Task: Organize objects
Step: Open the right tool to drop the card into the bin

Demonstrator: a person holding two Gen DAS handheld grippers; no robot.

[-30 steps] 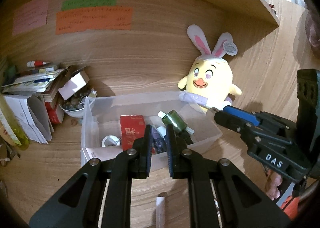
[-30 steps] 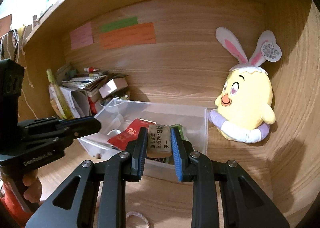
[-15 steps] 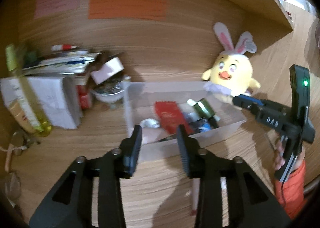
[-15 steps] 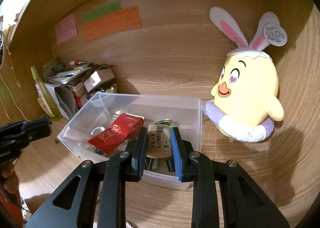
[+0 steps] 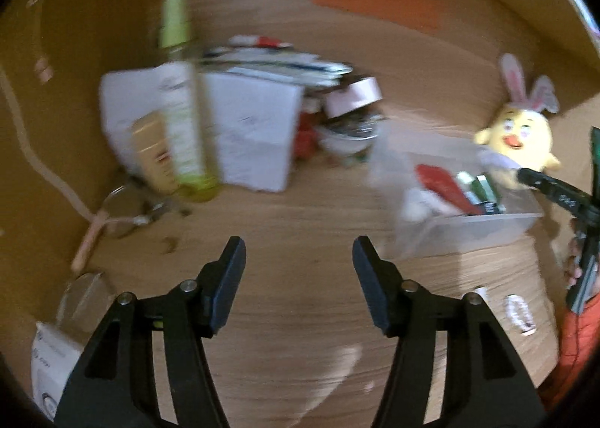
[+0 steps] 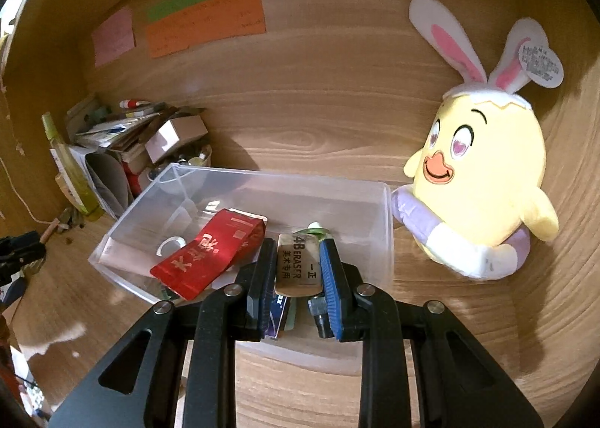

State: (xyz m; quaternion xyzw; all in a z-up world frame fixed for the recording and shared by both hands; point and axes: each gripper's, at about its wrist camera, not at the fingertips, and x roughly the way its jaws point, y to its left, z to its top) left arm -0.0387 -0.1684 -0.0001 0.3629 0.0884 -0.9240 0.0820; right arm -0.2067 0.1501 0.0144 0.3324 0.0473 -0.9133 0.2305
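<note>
My right gripper (image 6: 298, 263) is shut on a tan eraser (image 6: 298, 265) and holds it just above the near side of the clear plastic bin (image 6: 386, 225). Inside the bin lie a red packet (image 6: 210, 251), a tape roll (image 6: 170, 244) and small bottles. In the blurred left wrist view, my left gripper (image 5: 298, 253) hangs over bare wooden desk; its jaws are opening and nothing is between them. The bin (image 5: 431, 233) sits to its right, with the right gripper (image 5: 555, 191) reaching over it.
A yellow plush chick with rabbit ears (image 6: 483, 180) leans beside the bin on the right. A pile of papers and boxes (image 5: 255, 124), a green bottle (image 5: 180, 98) and a bowl of small items (image 5: 348, 135) crowd the back left. A white bracelet (image 5: 519, 310) lies on the desk.
The left gripper swung left away from the bin and its jaws spread from shut to wide. The right gripper carried the eraser closer over the bin.
</note>
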